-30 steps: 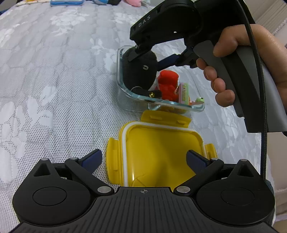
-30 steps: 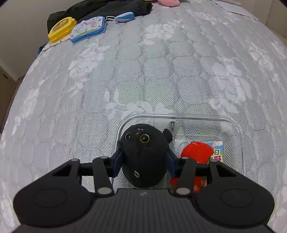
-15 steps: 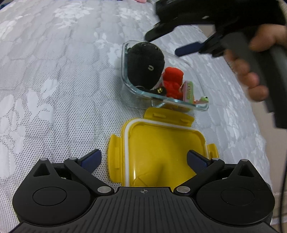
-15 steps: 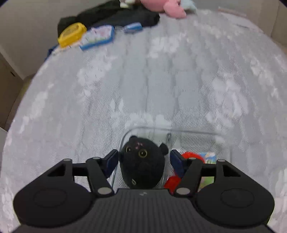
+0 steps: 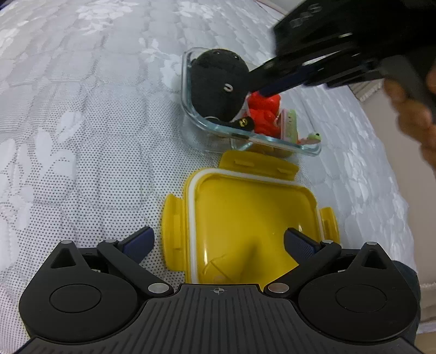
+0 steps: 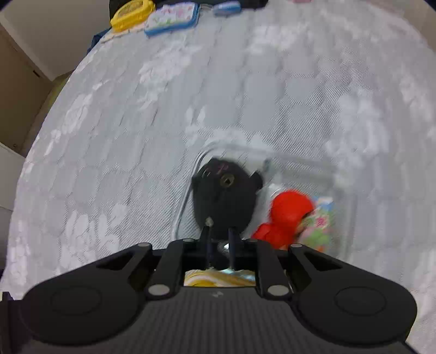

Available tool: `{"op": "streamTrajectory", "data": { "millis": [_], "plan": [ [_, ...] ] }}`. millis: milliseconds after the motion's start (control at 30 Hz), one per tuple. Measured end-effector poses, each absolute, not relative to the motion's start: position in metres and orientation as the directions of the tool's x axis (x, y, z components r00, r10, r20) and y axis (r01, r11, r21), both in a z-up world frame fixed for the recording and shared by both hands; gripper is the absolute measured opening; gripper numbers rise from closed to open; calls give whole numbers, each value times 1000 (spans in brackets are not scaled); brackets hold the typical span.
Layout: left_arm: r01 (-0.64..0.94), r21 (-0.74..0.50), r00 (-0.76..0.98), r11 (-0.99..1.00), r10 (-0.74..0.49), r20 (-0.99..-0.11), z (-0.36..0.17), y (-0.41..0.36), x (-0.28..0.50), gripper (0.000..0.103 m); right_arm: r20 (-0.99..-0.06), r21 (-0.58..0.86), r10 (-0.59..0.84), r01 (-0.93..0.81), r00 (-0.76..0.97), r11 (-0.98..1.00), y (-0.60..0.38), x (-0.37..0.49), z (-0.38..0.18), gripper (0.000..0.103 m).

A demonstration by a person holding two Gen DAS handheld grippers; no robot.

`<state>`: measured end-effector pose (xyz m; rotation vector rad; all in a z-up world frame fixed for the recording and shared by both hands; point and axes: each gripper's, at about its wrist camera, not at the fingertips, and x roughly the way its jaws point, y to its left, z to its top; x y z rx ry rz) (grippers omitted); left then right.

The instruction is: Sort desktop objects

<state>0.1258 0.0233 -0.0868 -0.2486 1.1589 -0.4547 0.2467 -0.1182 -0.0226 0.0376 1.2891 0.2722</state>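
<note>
On the quilted white bed (image 5: 81, 114) we see a clear glass container (image 5: 196, 117) holding a black plush toy (image 5: 218, 81) at its left end, with a red toy (image 5: 264, 114) beside it and a green-and-pink patterned item (image 5: 290, 119) further right. Just in front of the container lies a yellow lid (image 5: 253, 217), inner side up, its near flap almost touching the glass wall.

Our left gripper (image 5: 218, 242) hovers low over the lid with its fingers (image 5: 139, 241) spread wide, one on either side of the lid's near edge, holding nothing.

Our right gripper (image 6: 219, 237) hangs above the container, blurred by motion. From its own camera, its fingers (image 6: 205, 239) stand close together with only a narrow gap between them, and nothing is gripped; the plush toy (image 6: 223, 196) sits just beyond their tips inside the container (image 6: 343, 174), the red toy (image 6: 286, 215) to its right. From the left camera, that gripper (image 5: 261, 91) reaches in from the upper right, a hand (image 5: 414, 114) behind it.

At the far edge of the bed lie a yellow case (image 6: 132, 13) and a blue-rimmed case (image 6: 171, 17).
</note>
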Motion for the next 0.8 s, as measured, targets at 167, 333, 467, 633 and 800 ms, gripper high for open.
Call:
{"op": "streamTrajectory", "data": {
  "millis": [167,333,467,633,800],
  "plan": [
    [224,-411,311,884,-464,-830,-89,21,126,103,-965,155,188,-181,183,971,-107,252,-56,18],
    [232,-405,299,885,-461,-836,-91,19,126,103,-972,127,158,-180,171,975,-103,258,-82,14],
    [227,-401,301,887,-456,-838,-92,21,126,103,-969,134,169,-191,178,972,-103,257,-78,23],
    [233,-403,299,885,-459,-836,-92,18,127,103,-919,196,257,-217,299,956,-117,243,-19,41],
    [252,-394,291,884,-458,-840,-91,15,124,103,-900,122,218,-263,376,957,-110,240,-16,44]
  ]
}}
